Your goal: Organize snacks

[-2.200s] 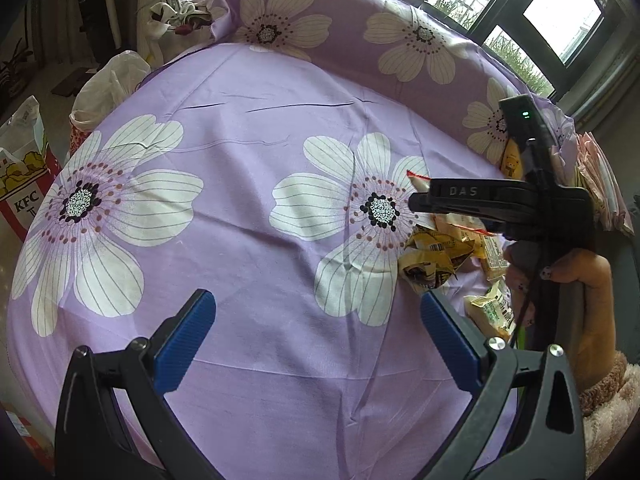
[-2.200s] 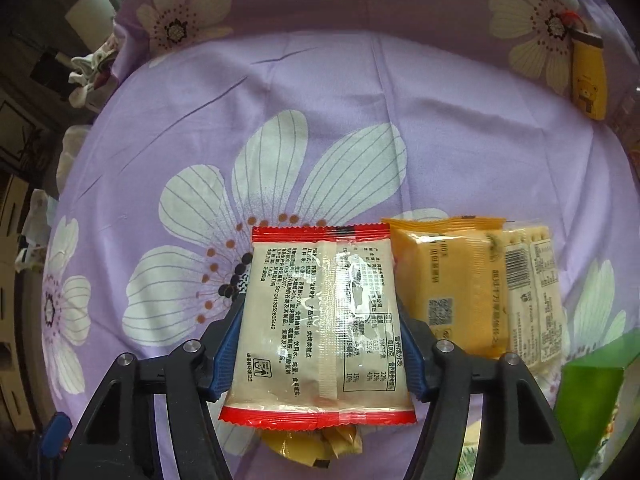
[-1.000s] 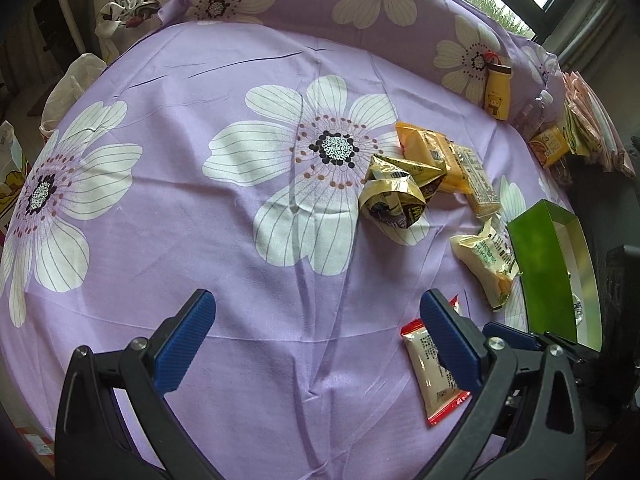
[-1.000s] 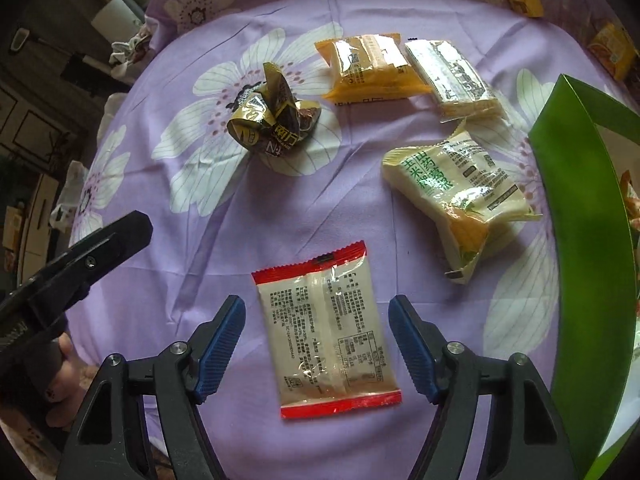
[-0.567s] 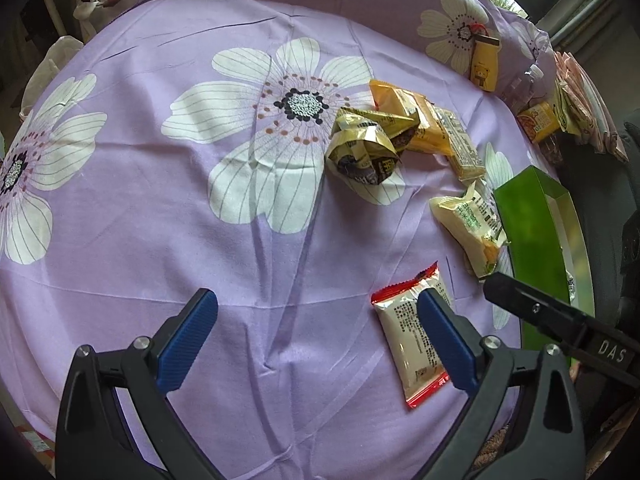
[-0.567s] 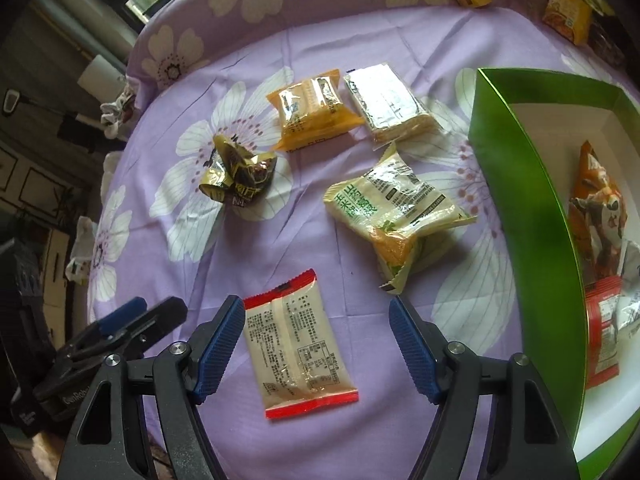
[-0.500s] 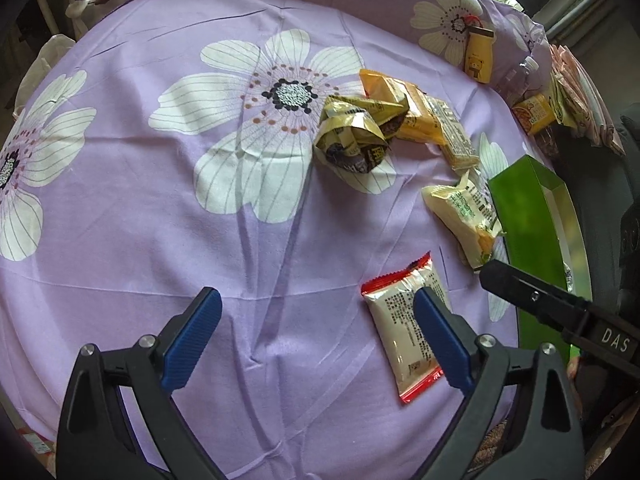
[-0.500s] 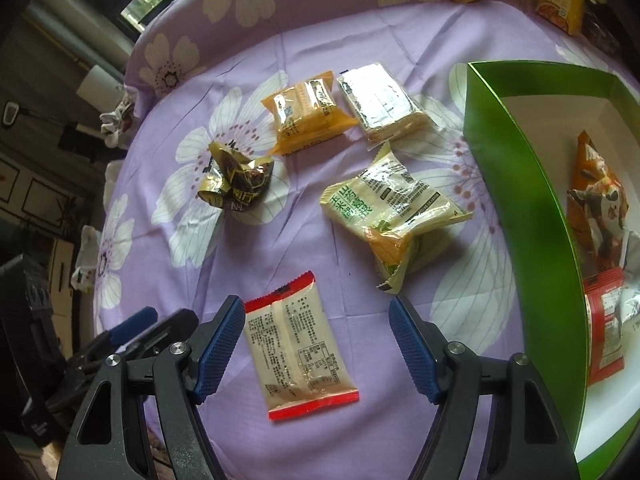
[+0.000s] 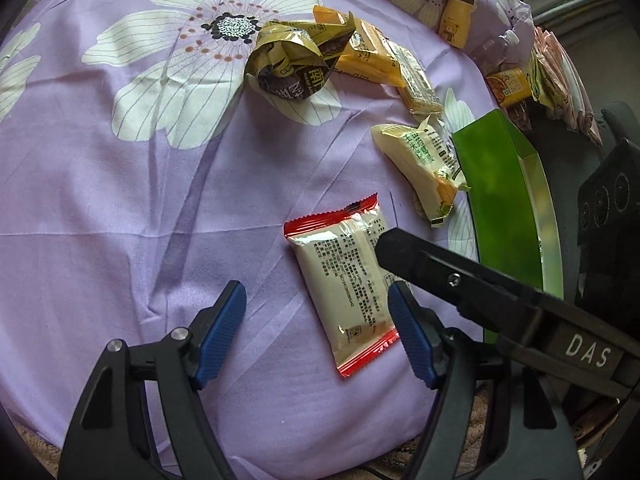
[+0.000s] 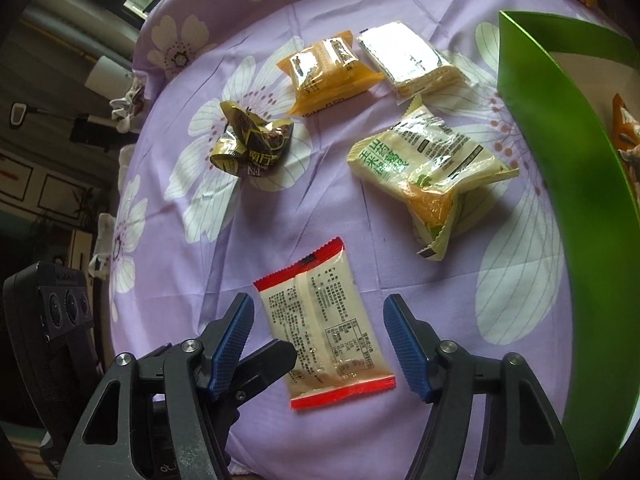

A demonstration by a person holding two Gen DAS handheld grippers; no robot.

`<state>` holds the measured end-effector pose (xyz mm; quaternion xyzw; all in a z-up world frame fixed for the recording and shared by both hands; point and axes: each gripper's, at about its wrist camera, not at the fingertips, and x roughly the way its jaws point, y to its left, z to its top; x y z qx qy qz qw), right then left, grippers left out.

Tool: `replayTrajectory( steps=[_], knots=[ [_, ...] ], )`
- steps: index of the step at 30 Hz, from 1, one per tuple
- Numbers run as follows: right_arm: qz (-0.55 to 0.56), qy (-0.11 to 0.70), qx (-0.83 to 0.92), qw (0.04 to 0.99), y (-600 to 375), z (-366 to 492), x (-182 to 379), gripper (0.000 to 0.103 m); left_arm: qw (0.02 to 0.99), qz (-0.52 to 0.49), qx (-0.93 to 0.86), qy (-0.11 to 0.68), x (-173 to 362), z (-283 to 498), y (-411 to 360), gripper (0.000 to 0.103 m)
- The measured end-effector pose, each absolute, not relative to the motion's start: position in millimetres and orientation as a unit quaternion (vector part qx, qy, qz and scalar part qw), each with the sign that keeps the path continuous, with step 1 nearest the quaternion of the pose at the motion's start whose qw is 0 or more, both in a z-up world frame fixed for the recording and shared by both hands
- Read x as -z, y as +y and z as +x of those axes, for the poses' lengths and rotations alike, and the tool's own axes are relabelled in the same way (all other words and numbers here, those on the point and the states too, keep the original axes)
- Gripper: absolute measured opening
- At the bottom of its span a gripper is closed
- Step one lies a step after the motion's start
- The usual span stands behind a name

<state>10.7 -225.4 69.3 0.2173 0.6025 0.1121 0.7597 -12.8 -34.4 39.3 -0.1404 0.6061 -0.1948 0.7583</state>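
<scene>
A cream snack packet with red ends point(image 9: 344, 276) point(image 10: 324, 328) lies flat on the purple floral cloth point(image 9: 100, 200). My left gripper point(image 9: 316, 336) hangs over its near end, jaws closing, packet close by the right pad, left pad well apart. My right gripper point(image 10: 320, 342) straddles the same packet, jaws closing, pads not pressing it. One black finger of the right gripper point(image 9: 440, 272) crosses the packet's far corner. A green box point(image 9: 500, 200) point(image 10: 560, 140) stands at the right with an orange packet point(image 10: 624, 128) inside.
Farther back lie a crumpled gold-brown wrapper point(image 9: 292, 64) point(image 10: 250, 148), an orange packet point(image 9: 368, 56) point(image 10: 324, 72), a silver cracker pack point(image 10: 408, 56) and a yellow-green packet point(image 9: 424, 164) point(image 10: 428, 168). A yellow bottle point(image 9: 454, 20) stands at the far edge.
The red-ended packet, once gripped by the right gripper, now lies on the cloth. Both grippers have come down and closer over it, and both pairs of jaws have narrowed.
</scene>
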Motion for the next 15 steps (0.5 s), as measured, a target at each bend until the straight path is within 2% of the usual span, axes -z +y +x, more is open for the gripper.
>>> replayTrajectory(
  steps=[3, 4, 6, 11, 15],
  knots=[
    [0.223, 0.610, -0.114, 0.752, -226, 13, -63, 0.067, 0.764, -0.131, 0.204, 0.598, -40, -17, -41, 0.070],
    [0.227, 0.614, -0.115, 0.748, -226, 13, -61, 0.066, 0.763, -0.129, 0.209, 0.598, -39, -18, -43, 0.065],
    [0.231, 0.622, -0.117, 0.739, -225, 14, -55, 0.065, 0.762, -0.123, 0.216, 0.597, -38, -19, -49, 0.063],
    [0.207, 0.623, -0.119, 0.744, -214, 15, -54, 0.065, 0.761, -0.132, 0.231, 0.591, -35, -20, -54, 0.049],
    [0.195, 0.623, -0.110, 0.750, -210, 14, -55, 0.065, 0.779, -0.109, 0.224, 0.576, -36, -20, -57, 0.042]
  ],
)
